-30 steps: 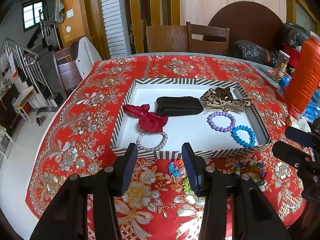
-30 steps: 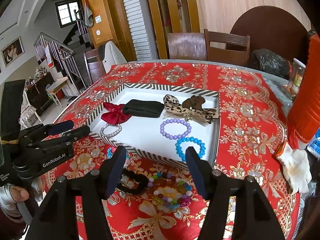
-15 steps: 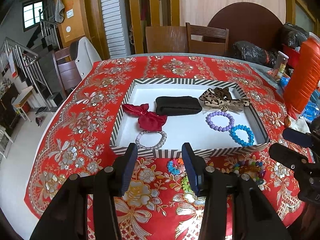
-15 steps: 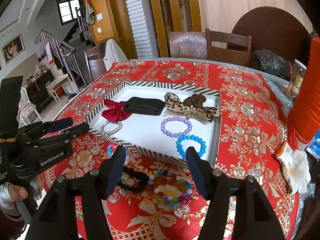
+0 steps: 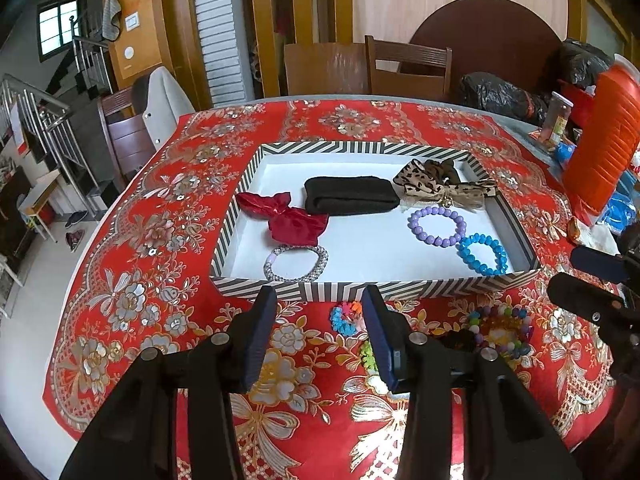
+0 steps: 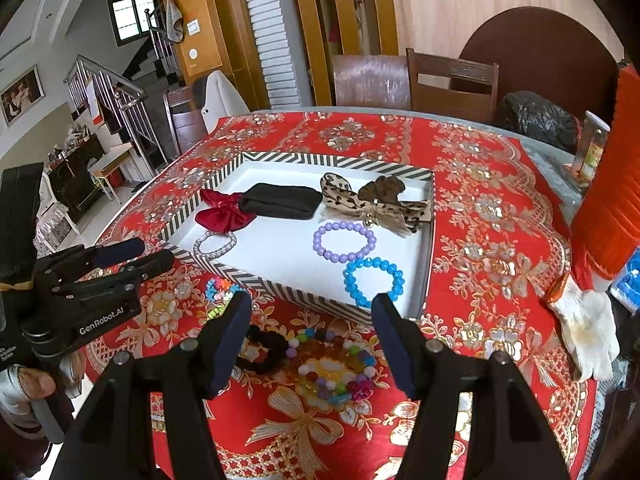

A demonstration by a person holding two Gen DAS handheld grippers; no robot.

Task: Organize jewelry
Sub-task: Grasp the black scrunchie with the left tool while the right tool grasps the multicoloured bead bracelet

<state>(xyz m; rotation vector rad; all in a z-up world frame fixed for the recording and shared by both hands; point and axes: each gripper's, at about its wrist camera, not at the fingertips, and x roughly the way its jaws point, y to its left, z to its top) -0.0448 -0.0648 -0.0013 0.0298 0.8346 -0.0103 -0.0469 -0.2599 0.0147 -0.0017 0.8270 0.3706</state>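
A striped-rim white tray holds a red bow, a black band, a leopard bow and purple, blue and silver bracelets. My left gripper hangs open over the cloth just before the tray's front wall, with a small colourful bracelet beside its right finger. My right gripper is open above a pile of multicoloured bead bracelets and a black scrunchie in front of the tray. Neither gripper holds anything.
A red flowered cloth covers the table. At the right stand an orange container and a jar, with a white glove lying near them. Wooden chairs stand behind the table, and black bags lie at the back right.
In the left wrist view the tray has slid slightly up the picture, so that gripper has shifted a little. The right gripper has stayed put. Both jaws stand as wide as before.
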